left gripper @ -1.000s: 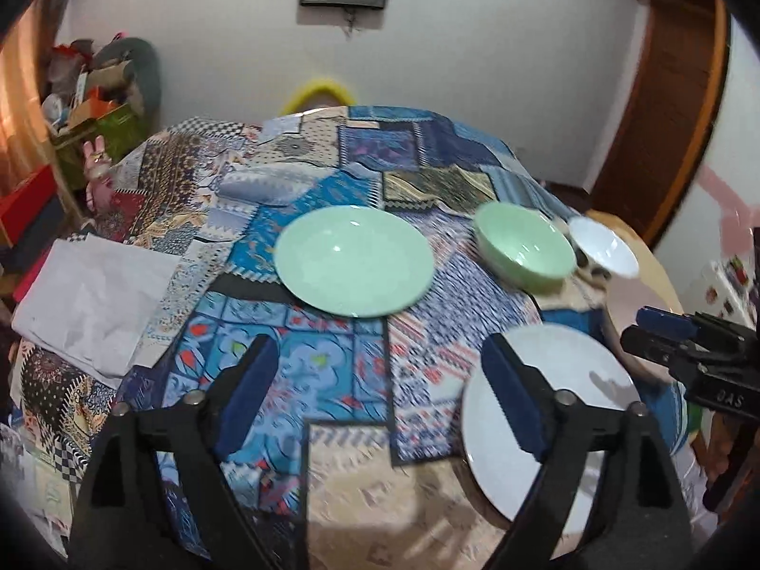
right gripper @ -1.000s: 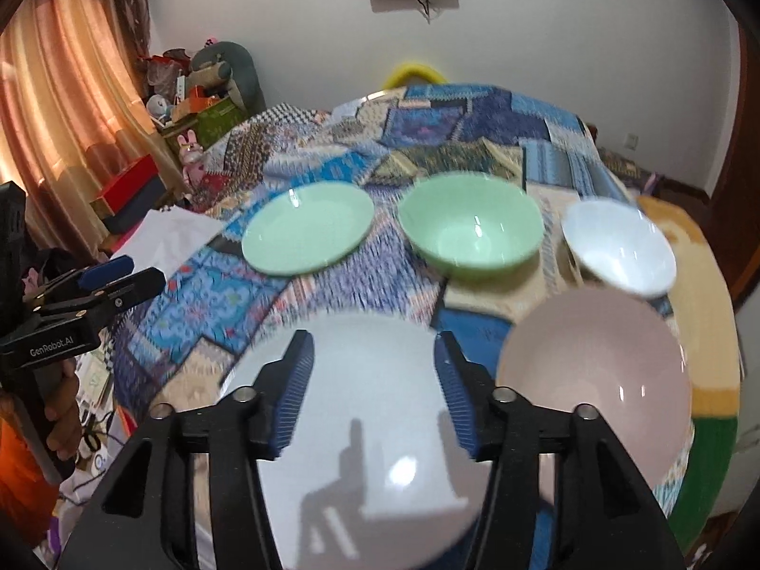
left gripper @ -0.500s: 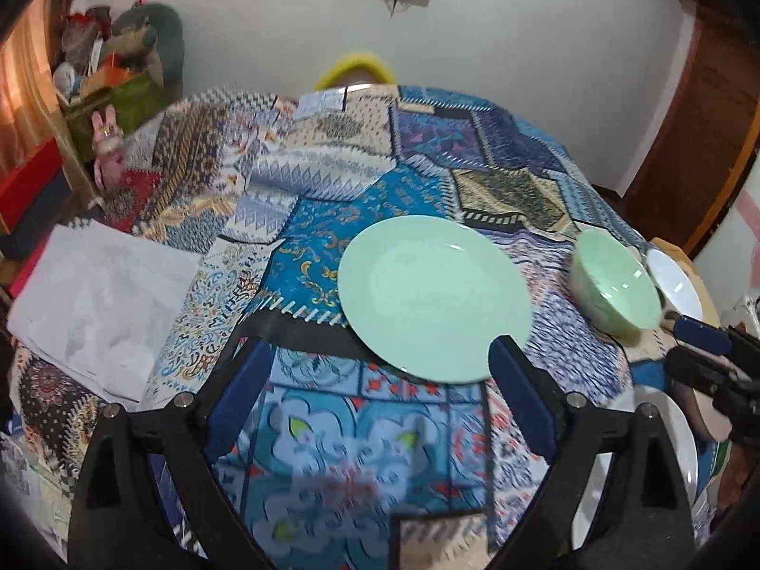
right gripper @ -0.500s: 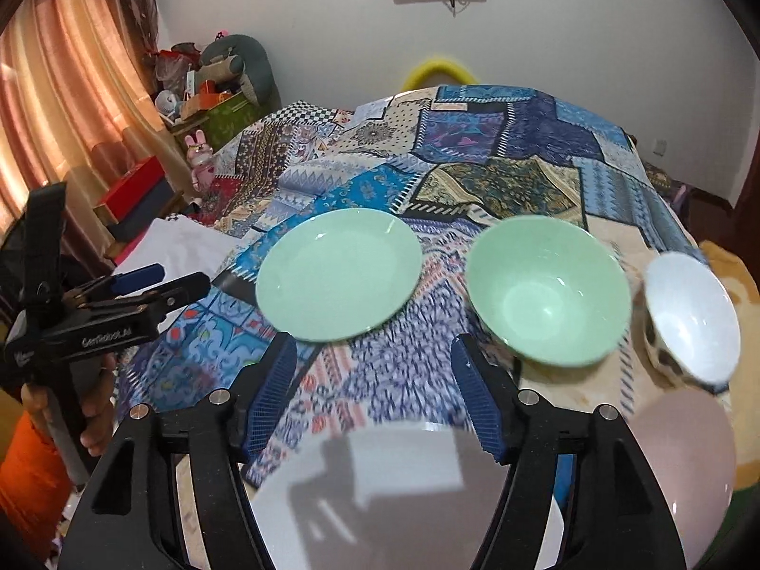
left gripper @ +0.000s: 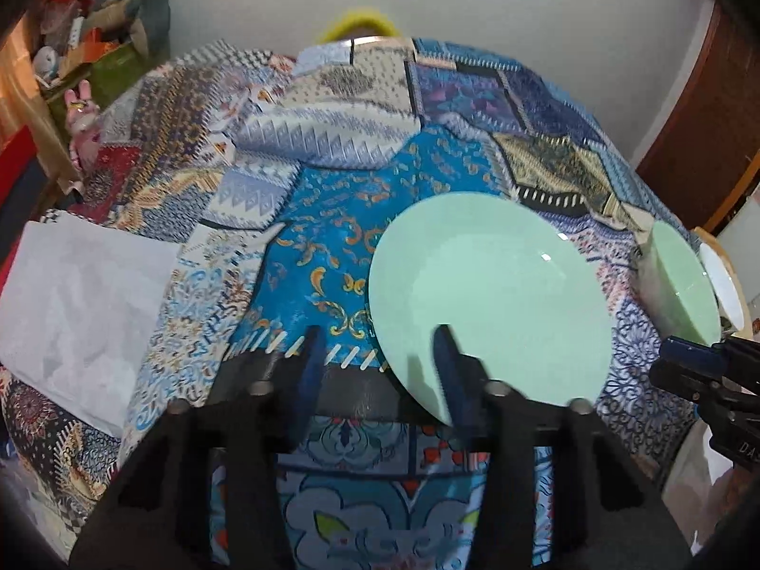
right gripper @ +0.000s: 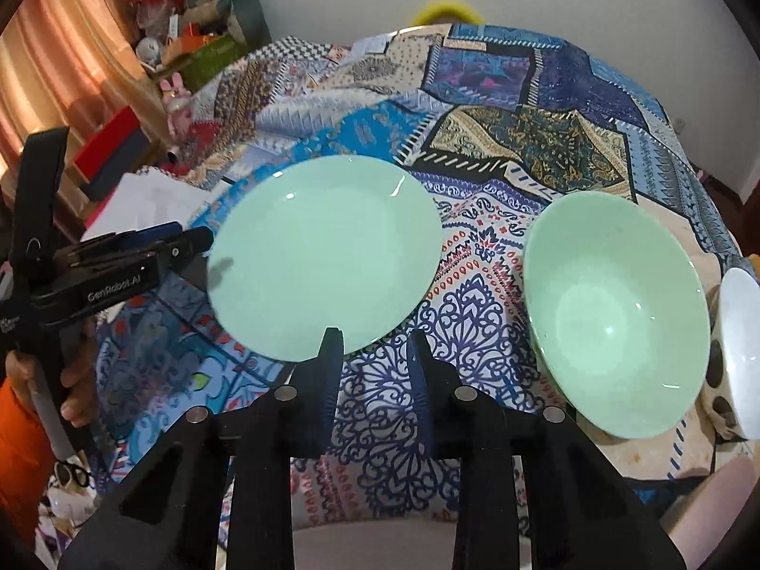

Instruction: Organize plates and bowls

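Both grippers are out in front of me over the patchwork tablecloth (left gripper: 332,218), and the green plate (left gripper: 489,299) is the thing I place everything by. Left gripper (left gripper: 377,356): its two blue-padded fingers stand parted with nothing between them, the right-hand pad (left gripper: 446,356) over the plate's near-left rim, the other pad out over the cloth just left of the plate. I cannot tell whether that pad touches the rim or only hangs above it. Right gripper (right gripper: 373,356): its fingers are also spread and empty, straddling bare cloth at the plate's near edge, with the left fingertip (right gripper: 332,346) just overlapping the rim in my right wrist view.

From my left wrist camera the right gripper's blue tips show low at the plate's right side; from the right wrist camera the left gripper, held in my hand (right gripper: 78,380), reaches in from the plate's left.

Right of the plate, a little apart from it, sits the green bowl (right gripper: 612,313), upright on the cloth. Beyond that bowl, further from the plate, the white bowl (right gripper: 741,332) shows only its edge at the frame side. A white plate (right gripper: 380,546) lies nearer to me than the green one, mostly hidden under my right gripper. Far to the plate's left, a white paper sheet (left gripper: 76,294) lies at the table's edge.
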### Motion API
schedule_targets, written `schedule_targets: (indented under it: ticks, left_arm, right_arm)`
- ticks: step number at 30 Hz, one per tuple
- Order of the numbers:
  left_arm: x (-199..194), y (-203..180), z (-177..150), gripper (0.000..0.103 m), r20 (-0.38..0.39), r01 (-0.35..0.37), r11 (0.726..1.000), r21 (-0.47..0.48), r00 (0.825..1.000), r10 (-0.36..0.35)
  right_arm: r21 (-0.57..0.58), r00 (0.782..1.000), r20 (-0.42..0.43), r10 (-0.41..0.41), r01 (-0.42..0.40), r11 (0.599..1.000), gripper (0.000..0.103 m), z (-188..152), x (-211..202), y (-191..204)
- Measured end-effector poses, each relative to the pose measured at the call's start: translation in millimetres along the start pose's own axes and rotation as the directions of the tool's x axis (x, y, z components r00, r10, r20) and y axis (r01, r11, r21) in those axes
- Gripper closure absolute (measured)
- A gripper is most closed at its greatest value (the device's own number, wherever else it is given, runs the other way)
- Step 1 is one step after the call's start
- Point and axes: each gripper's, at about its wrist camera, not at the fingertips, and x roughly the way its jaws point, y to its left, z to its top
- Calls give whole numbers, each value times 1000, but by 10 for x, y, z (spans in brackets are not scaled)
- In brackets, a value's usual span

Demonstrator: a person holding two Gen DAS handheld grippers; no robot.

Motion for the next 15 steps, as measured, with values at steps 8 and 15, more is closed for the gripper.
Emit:
schedule_targets:
  ticks: [8, 15]
  left_arm:
    - [352, -2, 97, 75, -62, 66, 998, -14, 996, -67]
    - [477, -37, 161, 75, -53, 68, 998, 9, 996, -67]
  right_arm:
    - [-7, 996, -82, -39, 38, 999, 78, 71, 248, -23]
    - [32, 993, -114, -11, 15, 999, 78, 163, 441, -78]
